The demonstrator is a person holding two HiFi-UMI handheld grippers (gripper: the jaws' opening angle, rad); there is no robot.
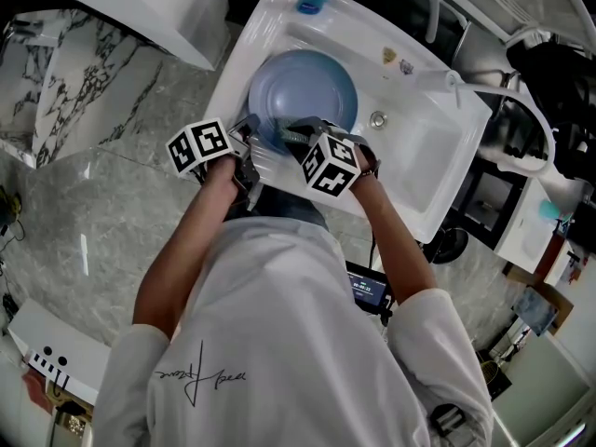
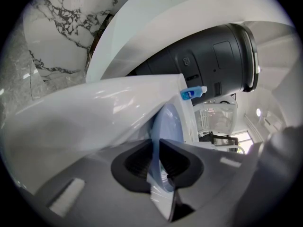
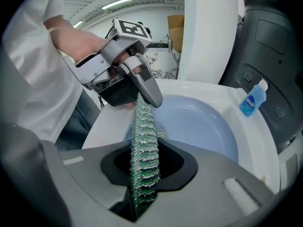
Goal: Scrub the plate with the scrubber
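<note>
Inside the white sink (image 1: 424,152) sits the blue plate (image 1: 312,87), its near rim clamped between the jaws of the left gripper (image 2: 158,162). The right gripper (image 1: 298,130) grips the green scrubber (image 3: 144,155) edge-on; the scrubber's far end reaches the plate's near rim, just beside the left gripper. A small blue bottle (image 1: 311,0) stands at the sink's far rim.

Sink (image 1: 428,161): plate (image 1: 312,87) fills basin's left half; free room right of it, around drain (image 1: 377,118). Blue bottle (image 1: 311,1) on top rim.
</note>
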